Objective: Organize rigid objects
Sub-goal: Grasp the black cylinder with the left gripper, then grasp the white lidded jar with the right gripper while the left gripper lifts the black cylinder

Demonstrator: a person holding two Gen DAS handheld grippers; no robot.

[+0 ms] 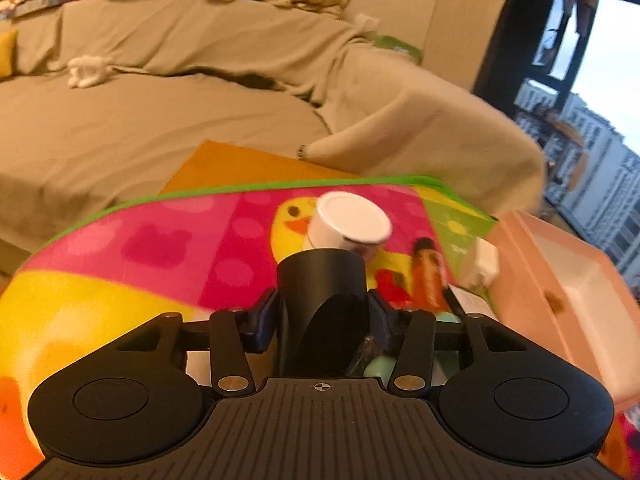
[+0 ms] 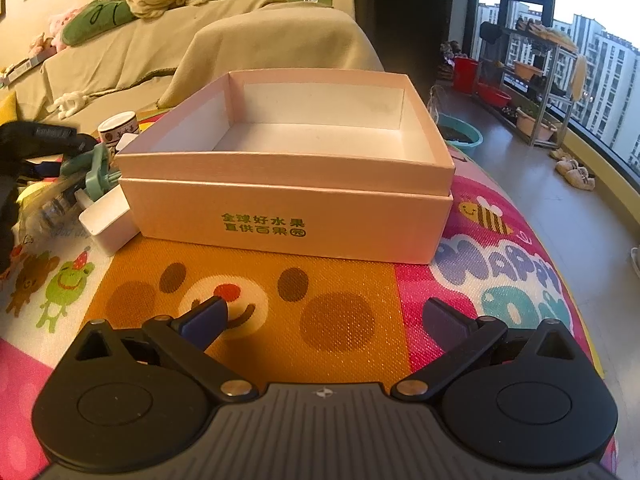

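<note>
left wrist view: the left gripper (image 1: 322,300) is clamped on a black cylindrical plastic tube (image 1: 322,280), blue pads (image 1: 262,320) pressing both its sides at centre frame. the tube's long axis runs straight away from the camera, open dark mouth toward the lens, far end tipped up toward the middle of the frame. just beyond it stands a white-capped round jar (image 1: 350,220), upright, partly cut off by the tube. right of that an orange tube-shaped item (image 1: 428,276), blurred, hard to name. the pink cardboard box (image 1: 560,280) sits at the right edge, only its near corner in frame. left half of the colourful cartoon play mat (image 1: 120,260) lies bare, plenty of room there.

right wrist view: the right gripper (image 2: 322,320) is spread wide with nothing between its fingers, over bare orange mat (image 2: 340,280) at lower centre. the box (image 2: 288,208) fills centre frame, open top, white inside, green print on its near wall. clutter at the left edge, a mint-green plastic piece (image 2: 98,172) and a white rectangular block (image 2: 108,216) touching the box's left corner, is tangled and partly hidden by something black.
</note>
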